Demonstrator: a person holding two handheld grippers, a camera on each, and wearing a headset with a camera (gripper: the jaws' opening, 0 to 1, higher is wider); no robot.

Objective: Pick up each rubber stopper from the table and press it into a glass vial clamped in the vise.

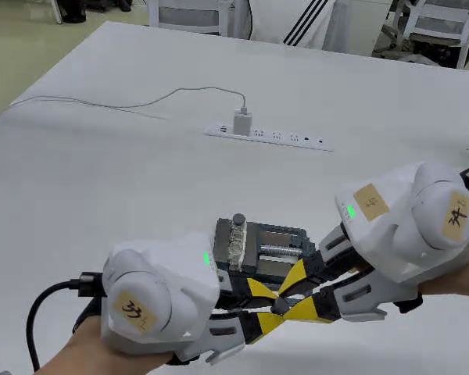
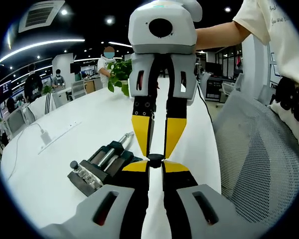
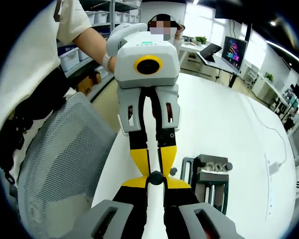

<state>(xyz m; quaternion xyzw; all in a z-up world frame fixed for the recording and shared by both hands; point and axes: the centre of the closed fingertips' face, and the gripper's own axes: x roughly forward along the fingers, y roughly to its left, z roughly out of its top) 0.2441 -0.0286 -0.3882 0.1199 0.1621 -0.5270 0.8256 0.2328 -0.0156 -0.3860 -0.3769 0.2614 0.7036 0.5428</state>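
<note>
I count two tongs at work. The left tongs [image 1: 270, 306] come in from the near left corner of my head view and the right tongs [image 1: 291, 294] from the right, and their yellow tips meet nose to nose. In both gripper views one small dark rubber stopper [image 2: 154, 158] sits right at that meeting point. All four tips are drawn in tight around it, so both pairs look clenched on the same stopper. It is held above the counter [image 1: 102, 195], just on the near-edge side of the vise.

There is one vise [image 1: 275, 251], standing close to the counter's near edge. It clamps one glass vial [image 1: 236, 244] that I can make out, lying along the jaws at its left end. A second stopper [image 1: 238, 220], dark grey, sits at the end of that vial that points toward the far edge. That makes two stoppers in all: one at the tongs and one on the vial.

Further toward the far edge lies one white power strip [image 1: 270, 134] with one charger [image 1: 243, 123] plugged in. One cable [image 1: 102, 102] trails from it toward the left edge. One mesh chair [image 2: 259, 149] stands beside the counter's near edge in the left gripper view.
</note>
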